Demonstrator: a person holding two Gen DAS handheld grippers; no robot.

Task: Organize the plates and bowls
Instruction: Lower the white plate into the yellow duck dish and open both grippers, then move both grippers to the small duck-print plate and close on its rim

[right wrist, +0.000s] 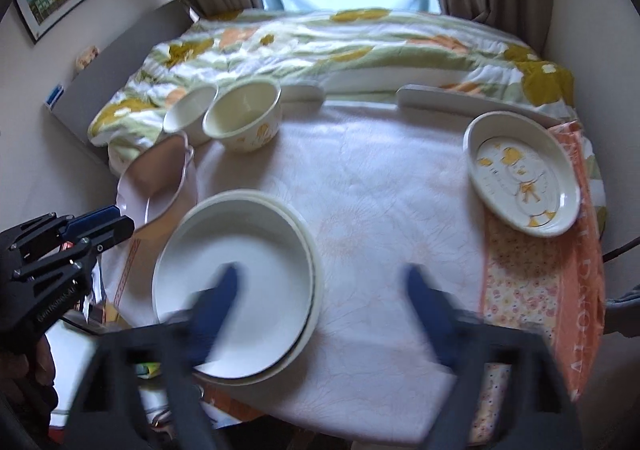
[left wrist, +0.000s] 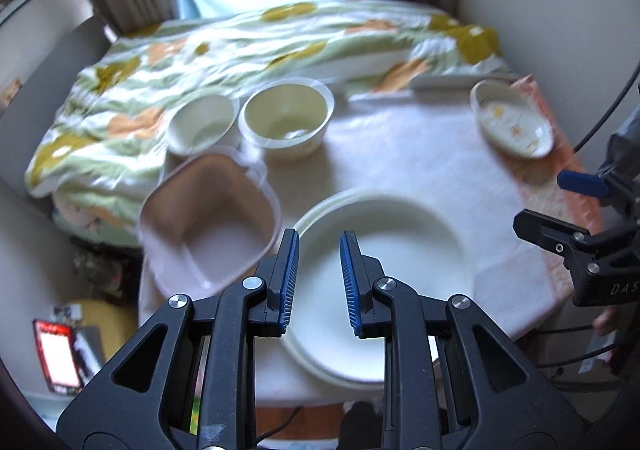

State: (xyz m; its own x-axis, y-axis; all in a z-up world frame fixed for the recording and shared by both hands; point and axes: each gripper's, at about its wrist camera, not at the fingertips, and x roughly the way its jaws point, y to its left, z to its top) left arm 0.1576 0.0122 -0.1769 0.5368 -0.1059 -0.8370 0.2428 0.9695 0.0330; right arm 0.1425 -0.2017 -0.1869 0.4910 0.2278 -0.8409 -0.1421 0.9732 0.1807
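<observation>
Main risk imo: the stacked white plates [right wrist: 236, 282] sit at the table's [right wrist: 380, 177] near-left edge w/ rims overhanging, so a clumsy nudge from my right gripper [right wrist: 320, 314] (jaws wide open, empty, blurred) could tip them off. Left gripper [left wrist: 319, 282] hovers above the stack, jaws part open, holding nothing. Plates look glossy, slippery. Yellow-print dish [right wrist: 524, 177] sits alone at right edge; two bowls [right wrist: 244, 117] far-left.

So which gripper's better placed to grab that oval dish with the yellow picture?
Right, probably. The oval dish sits at the table's far right, nearer the open right gripper, while the left gripper hovers over the stacked white plates.
</observation>
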